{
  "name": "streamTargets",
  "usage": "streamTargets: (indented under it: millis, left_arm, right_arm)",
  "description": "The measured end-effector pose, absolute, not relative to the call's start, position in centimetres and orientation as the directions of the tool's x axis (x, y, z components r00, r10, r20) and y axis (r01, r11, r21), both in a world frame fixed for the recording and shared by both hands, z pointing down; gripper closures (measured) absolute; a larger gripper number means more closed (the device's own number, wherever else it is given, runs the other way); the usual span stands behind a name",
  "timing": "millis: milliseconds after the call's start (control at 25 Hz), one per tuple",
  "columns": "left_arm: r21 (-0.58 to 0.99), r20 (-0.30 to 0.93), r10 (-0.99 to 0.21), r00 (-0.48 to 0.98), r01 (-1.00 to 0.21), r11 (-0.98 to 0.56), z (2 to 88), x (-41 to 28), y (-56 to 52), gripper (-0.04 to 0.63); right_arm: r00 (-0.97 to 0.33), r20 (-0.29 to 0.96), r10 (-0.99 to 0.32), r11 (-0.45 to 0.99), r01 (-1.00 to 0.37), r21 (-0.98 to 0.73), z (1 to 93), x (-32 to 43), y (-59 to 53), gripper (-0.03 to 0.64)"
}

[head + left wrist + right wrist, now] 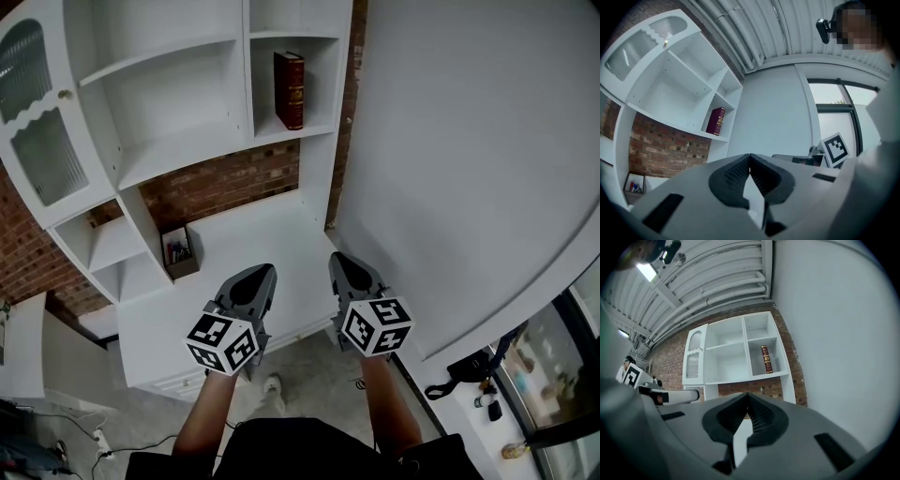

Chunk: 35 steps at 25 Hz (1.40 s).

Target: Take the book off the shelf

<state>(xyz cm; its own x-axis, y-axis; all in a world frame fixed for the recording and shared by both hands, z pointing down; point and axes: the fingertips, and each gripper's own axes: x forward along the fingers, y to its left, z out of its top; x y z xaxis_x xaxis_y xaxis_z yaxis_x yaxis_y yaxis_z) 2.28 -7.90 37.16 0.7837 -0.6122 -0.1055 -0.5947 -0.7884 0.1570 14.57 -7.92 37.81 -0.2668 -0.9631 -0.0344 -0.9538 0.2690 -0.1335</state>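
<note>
A dark red book (290, 89) stands upright in the right-hand cubby of the white shelf unit (178, 141). The book (716, 121) also shows in the left gripper view, and the book (765, 359) shows small and far in the right gripper view. My left gripper (259, 275) hovers low over the white desk top (244, 244), well short of the shelf, its jaws shut and empty. My right gripper (343, 262) is beside it near the white wall, shut with nothing between its tips.
A small brown box (177, 250) with pens sits on the desk against the brick back wall (225, 183). A glass-fronted cabinet door (37, 131) is at the shelf unit's left. A large white wall panel (469, 159) stands close on the right.
</note>
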Motion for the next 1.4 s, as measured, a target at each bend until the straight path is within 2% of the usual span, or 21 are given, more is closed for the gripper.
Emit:
streamTargets:
  millis: [640,1400]
  left_arm:
    - [0.171,-0.108,-0.605,0.789,-0.585,-0.793,36.8,2.4,-15.9,0.58]
    - [0.192,-0.101,-0.552,0.828,-0.528,-0.827,36.0,1.5,-28.1,0.579]
  right_arm:
    - [-0.25,-0.023,-0.968,0.251,-0.958,-0.136,37.8,14.7,-15.8,0.598]
    - [-0.157,0.004,-0.988,0.155,-0.977,-0.144,37.2,14.7,-27.8,0.597]
